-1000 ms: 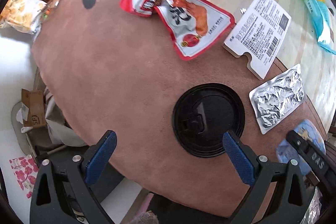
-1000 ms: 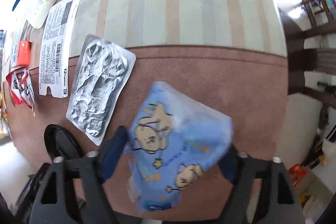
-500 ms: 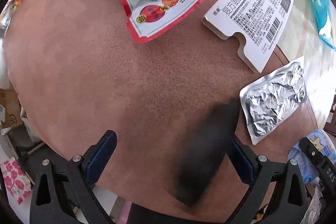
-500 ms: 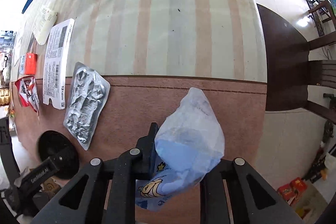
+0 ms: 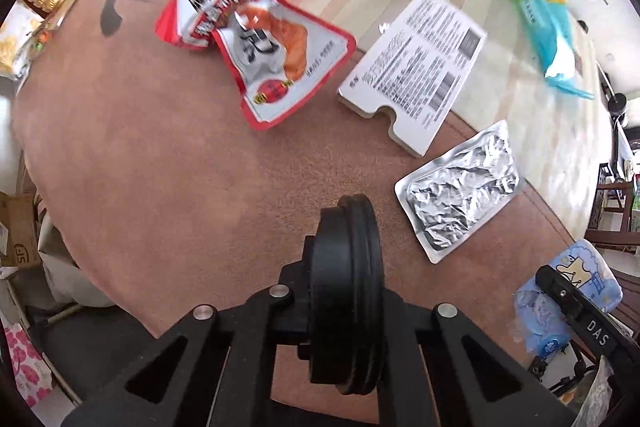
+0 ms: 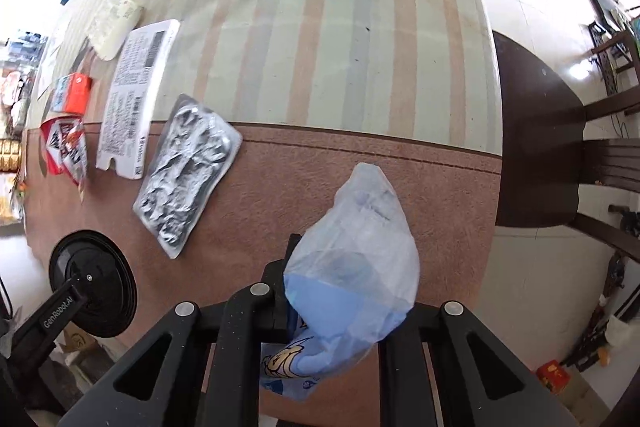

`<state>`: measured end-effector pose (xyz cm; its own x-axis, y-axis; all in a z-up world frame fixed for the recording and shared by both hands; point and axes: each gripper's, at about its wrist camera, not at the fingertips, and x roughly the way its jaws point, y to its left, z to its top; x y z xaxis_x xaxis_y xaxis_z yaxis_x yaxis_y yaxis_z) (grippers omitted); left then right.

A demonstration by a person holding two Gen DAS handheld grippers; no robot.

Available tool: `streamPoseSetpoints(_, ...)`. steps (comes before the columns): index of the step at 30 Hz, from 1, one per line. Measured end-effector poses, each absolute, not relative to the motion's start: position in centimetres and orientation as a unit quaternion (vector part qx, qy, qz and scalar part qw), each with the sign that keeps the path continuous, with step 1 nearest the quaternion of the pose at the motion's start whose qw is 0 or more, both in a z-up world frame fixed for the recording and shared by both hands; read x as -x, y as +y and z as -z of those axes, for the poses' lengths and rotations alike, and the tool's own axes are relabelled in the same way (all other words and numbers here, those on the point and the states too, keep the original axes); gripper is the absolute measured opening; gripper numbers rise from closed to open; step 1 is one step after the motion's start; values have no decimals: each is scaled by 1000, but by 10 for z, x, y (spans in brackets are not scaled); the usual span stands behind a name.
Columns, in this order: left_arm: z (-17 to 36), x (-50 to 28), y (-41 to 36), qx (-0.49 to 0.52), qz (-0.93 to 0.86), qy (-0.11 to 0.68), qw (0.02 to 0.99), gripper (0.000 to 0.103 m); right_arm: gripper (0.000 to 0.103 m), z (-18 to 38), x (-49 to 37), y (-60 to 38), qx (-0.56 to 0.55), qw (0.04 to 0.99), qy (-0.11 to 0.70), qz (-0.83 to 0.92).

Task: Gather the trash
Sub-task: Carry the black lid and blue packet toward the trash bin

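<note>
Slippage is your main worry: your left gripper (image 5: 344, 291) has just clamped down on the round black plastic lid (image 5: 352, 287) edge-on, lifted clear of the brown table mat (image 5: 160, 167), so a quick swing could twist it loose. It stands on edge, its flat faces turned sideways. Your right gripper (image 6: 320, 311), jaws closing moments ago, pinches the crinkly blue cartoon-print plastic bag (image 6: 356, 251), whose long axis points away from you and could snag the silver foil pouch (image 6: 188, 171).

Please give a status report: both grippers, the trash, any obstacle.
Left gripper shut on black lid, lid on edge. Right gripper shut on blue plastic bag. Foil pack, snack wrappers still on table. No obstacle visible.
</note>
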<state>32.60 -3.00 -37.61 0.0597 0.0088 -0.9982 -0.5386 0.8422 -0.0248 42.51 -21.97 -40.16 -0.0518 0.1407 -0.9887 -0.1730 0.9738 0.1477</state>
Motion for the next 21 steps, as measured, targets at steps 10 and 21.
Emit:
streamPoseSetpoints(10,317,-278,-25,201,-216,599,744,3,9,359,-399,-188,21,706,687,-170)
streamPoseSetpoints(21,285,-128,39,266,-266,540,753,3,8,320,-304,-127,54,692,666,-273)
